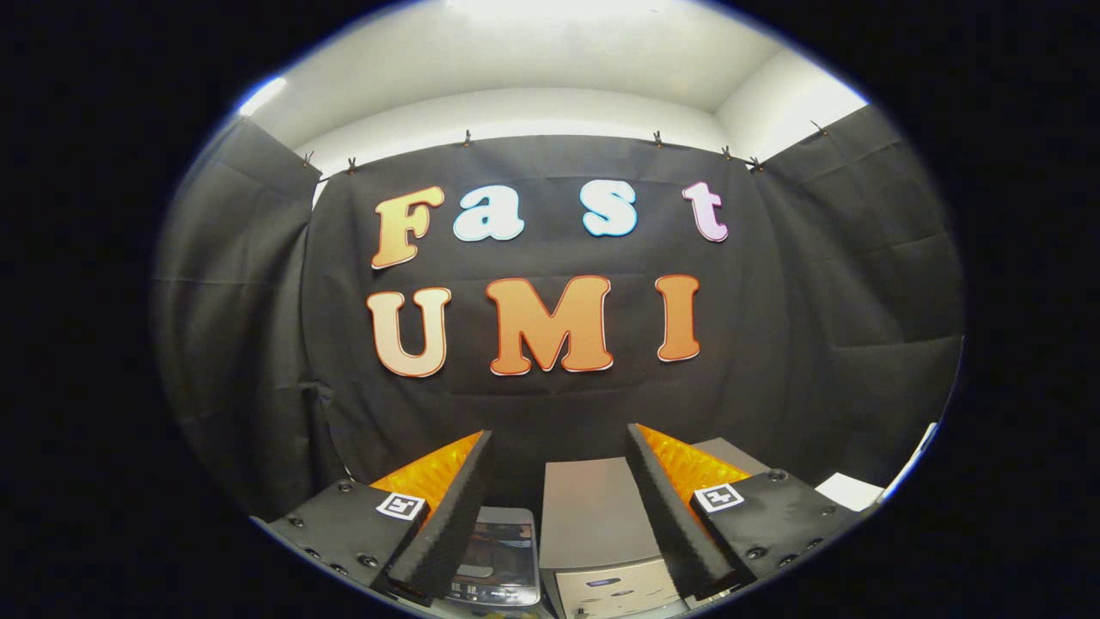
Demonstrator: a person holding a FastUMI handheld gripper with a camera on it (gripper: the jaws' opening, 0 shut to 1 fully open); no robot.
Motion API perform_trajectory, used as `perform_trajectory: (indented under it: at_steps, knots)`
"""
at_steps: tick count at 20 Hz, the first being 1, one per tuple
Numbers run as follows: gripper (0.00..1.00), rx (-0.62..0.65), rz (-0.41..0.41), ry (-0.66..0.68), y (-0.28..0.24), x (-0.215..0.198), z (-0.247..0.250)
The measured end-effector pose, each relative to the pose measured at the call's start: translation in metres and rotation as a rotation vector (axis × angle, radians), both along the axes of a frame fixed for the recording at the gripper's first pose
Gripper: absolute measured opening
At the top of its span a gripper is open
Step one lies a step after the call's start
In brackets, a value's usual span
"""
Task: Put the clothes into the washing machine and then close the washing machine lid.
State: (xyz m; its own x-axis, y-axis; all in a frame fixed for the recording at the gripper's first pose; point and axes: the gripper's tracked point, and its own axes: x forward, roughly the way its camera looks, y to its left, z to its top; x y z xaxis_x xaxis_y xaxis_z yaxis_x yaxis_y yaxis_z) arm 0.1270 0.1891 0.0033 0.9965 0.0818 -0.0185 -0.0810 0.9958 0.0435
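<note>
Fingers spread wide, gripping nothing, are held high above the washer, whose grey lid lies flat between and below them, seemingly closed; clothes can't be made out.

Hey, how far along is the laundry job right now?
Done: unclear; the grey machine sits low between the fingers, its lid state hard to read. In hand: nothing; the claw is open and empty, pointed at the booth wall. Left: unsettled, since this fits clothes waiting to be loaded or a load already in with the lid shut.
</note>
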Motion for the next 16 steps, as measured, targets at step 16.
perform_trajectory:
  at_steps: [16]
  knots:
    - [0.98, 0.034, -0.051, -0.014, -0.117, -0.063, -0.002]
